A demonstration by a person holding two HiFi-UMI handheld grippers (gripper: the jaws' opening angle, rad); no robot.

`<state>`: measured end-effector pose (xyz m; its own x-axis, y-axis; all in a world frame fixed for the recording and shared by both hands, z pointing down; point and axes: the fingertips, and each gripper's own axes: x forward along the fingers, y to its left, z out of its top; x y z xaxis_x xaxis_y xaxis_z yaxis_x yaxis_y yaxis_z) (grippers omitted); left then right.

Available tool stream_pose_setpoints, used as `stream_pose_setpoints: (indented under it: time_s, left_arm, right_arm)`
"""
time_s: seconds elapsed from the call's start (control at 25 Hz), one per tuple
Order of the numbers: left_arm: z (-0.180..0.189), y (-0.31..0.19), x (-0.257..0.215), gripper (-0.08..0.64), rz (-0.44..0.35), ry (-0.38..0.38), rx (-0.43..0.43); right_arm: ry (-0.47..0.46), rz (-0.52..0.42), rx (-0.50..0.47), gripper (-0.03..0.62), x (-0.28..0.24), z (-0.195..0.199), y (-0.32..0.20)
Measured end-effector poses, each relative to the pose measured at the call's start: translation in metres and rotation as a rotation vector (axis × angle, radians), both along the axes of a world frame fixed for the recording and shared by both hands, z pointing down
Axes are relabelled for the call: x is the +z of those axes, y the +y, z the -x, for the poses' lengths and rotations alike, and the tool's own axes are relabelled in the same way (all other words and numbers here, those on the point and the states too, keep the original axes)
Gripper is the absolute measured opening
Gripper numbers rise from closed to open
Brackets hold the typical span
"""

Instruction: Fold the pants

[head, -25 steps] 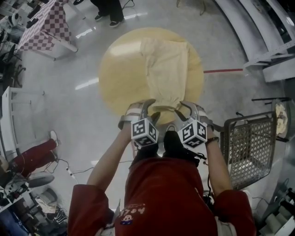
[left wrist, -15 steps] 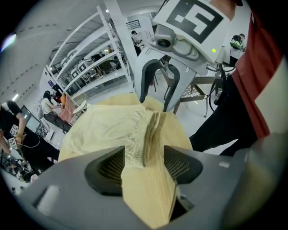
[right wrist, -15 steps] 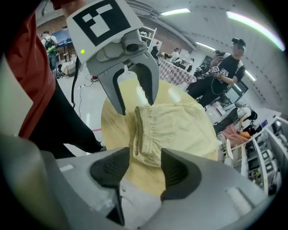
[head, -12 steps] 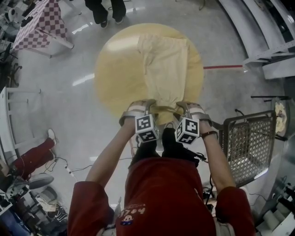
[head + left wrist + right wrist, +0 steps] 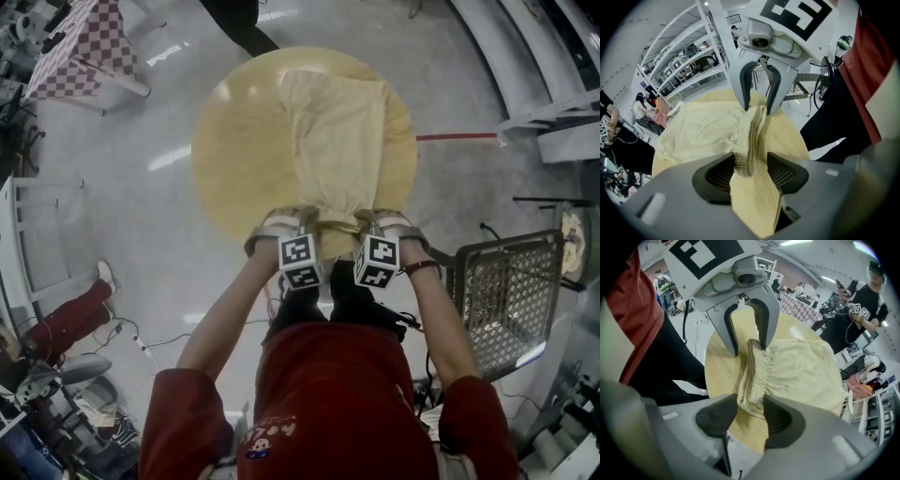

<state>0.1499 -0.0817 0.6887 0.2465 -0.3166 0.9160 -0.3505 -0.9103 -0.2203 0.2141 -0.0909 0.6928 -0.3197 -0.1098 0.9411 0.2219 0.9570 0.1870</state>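
Hand-held grippers, left (image 5: 752, 171) and right (image 5: 750, 417), point steeply down, open jaws just closing round pants waistband (image 5: 757, 371).

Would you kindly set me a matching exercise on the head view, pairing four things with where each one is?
Things:
1. pants
2. checkered cloth
3. wire-mesh rack
4. red floor line

Places:
A. top left corner of the picture
B. on the floor at the lower right
C. spread on the round table
D. on the floor just past the table's right edge

Pairs: 1-C, 2-A, 3-B, 4-D
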Motion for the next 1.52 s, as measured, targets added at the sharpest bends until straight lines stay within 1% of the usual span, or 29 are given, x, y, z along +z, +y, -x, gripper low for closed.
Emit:
stream_pose_setpoints:
  time_s: [0.08,0.16,0.24,0.36,0.44,0.72,0.92,1.04,1.28,1.52]
  left_arm:
    - [0.003,-0.002,0.001,0.228,-0.002,0.003,-0.008]
    - [0.006,-0.004,0.002,0.141,-0.024,-0.008,-0.010]
    - [0.008,-0.004,0.004,0.130,-0.025,-0.007,-0.011]
    - [0.009,-0.004,0.005,0.126,-0.018,-0.004,-0.011]
    - [0.009,-0.003,0.004,0.123,-0.019,-0.002,-0.011]
    - [0.005,0.008,-0.009,0.106,-0.031,0.008,-0.008]
    - [-0.001,0.026,-0.023,0.103,-0.037,0.025,0.011]
    - [0.003,0.039,-0.034,0.103,-0.043,0.030,0.030]
    - [0.011,0.047,-0.067,0.101,-0.080,0.047,0.060]
    - [0.023,0.038,-0.104,0.100,-0.138,0.049,0.096]
  right_arm:
    - [0.008,0.013,-0.003,0.158,0.003,0.001,0.002]
    - [0.005,0.026,0.006,0.135,0.006,0.001,0.004]
    - [-0.006,0.030,0.019,0.110,0.006,0.002,0.004]
    - [-0.017,0.033,0.041,0.080,0.004,0.004,0.000]
    - [-0.025,0.032,0.051,0.071,0.002,0.004,-0.001]
    - [-0.036,0.028,0.072,0.064,-0.011,0.001,0.007]
    - [-0.039,0.030,0.076,0.063,-0.023,-0.005,0.023]
    - [-0.046,0.024,0.083,0.063,-0.035,0.000,0.035]
    - [-0.081,-0.018,0.127,0.061,-0.067,0.008,0.042]
    - [-0.110,-0.094,0.163,0.061,-0.102,0.022,0.029]
